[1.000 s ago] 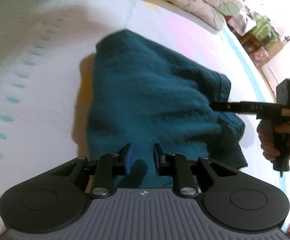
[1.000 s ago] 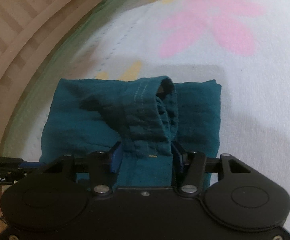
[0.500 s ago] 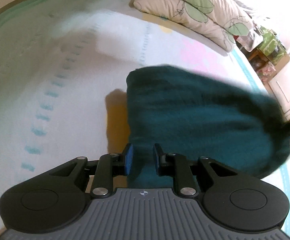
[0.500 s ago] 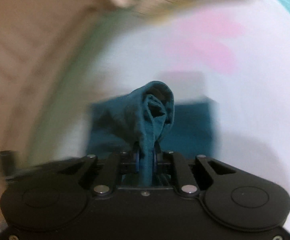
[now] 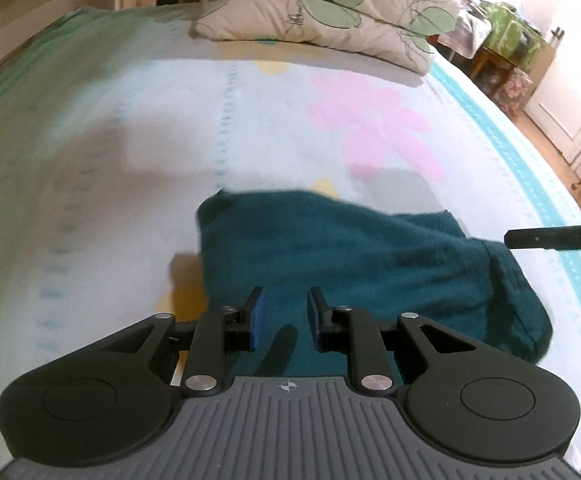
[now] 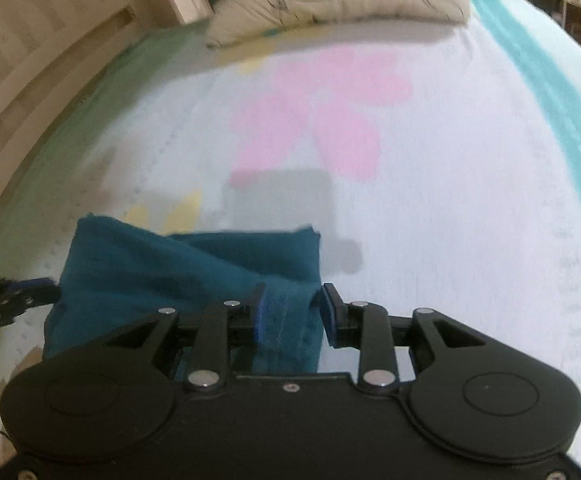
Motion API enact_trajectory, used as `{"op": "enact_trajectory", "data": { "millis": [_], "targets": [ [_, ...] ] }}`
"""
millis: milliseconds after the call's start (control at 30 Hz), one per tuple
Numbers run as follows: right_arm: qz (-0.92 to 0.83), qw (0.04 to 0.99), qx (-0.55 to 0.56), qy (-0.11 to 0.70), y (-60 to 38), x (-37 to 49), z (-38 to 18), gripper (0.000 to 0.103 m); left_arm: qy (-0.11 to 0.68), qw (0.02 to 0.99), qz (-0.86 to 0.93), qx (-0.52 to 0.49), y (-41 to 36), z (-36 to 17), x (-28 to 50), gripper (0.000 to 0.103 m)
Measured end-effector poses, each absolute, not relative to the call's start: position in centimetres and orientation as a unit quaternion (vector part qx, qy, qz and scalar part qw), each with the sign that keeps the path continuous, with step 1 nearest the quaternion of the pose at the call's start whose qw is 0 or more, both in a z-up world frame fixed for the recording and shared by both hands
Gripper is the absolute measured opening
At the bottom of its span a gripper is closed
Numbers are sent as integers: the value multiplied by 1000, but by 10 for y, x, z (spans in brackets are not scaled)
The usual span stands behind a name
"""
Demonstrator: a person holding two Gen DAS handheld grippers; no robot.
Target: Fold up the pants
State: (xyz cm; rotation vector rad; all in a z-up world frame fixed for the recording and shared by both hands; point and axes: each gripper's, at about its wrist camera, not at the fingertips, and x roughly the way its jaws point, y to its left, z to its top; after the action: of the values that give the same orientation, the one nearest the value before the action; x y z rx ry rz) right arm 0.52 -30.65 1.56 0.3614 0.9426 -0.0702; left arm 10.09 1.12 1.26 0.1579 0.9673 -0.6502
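**Both grippers standing open over the folded pants**

The left gripper [image 5: 282, 312] is hovering with its jaws apart, gripping nothing, the teal pants [image 5: 370, 264] lying just ahead and spreading to its right. The right gripper [image 6: 290, 312] is also standing open, a stitched fold of the pants sitting loosely between its pads. Beyond both, the flowered bedsheet [image 6: 430, 220] is stretching toward the pillow [image 5: 330, 12].

Left wrist view: low over bed [image 5: 90, 160], close behind left gripper [image 5: 282, 316], facing pillow [image 5: 330, 8] at 12 o'clock. Right wrist view: same heading, equally low. Shared: teal pants [image 5: 350, 256] [image 6: 178, 264], pink flower print [image 5: 374, 120] [image 6: 322, 112] (each gripper's tip enters other's frame).
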Motion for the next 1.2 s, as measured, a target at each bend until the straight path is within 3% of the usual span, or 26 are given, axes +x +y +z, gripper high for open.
{"op": "enact_trajectory", "data": {
  "millis": [367, 733, 833, 900, 1000, 1200],
  "targets": [
    [44, 892, 80, 442, -264, 29, -8, 36, 447, 840, -261, 162, -23, -29, 141, 22],
    [25, 895, 67, 441, -259, 38, -22, 36, 451, 847, -245, 134, -12, -30, 158, 28],
    [19, 895, 97, 435, -267, 27, -14, 48, 450, 851, -249, 106, 1, -15, 150, 28],
    [7, 893, 130, 431, -275, 14, -9, 64, 455, 849, -255, 87, 11, -9, 143, 31],
    [-4, 880, 175, 442, -285, -6, -9, 64, 470, 840, -261, 70, 27, -7, 127, 38],
    [13, 822, 227, 523, -283, -24, -39, 64, 517, 812, -263, 62, 42, -30, 101, 43]
  ]
}}
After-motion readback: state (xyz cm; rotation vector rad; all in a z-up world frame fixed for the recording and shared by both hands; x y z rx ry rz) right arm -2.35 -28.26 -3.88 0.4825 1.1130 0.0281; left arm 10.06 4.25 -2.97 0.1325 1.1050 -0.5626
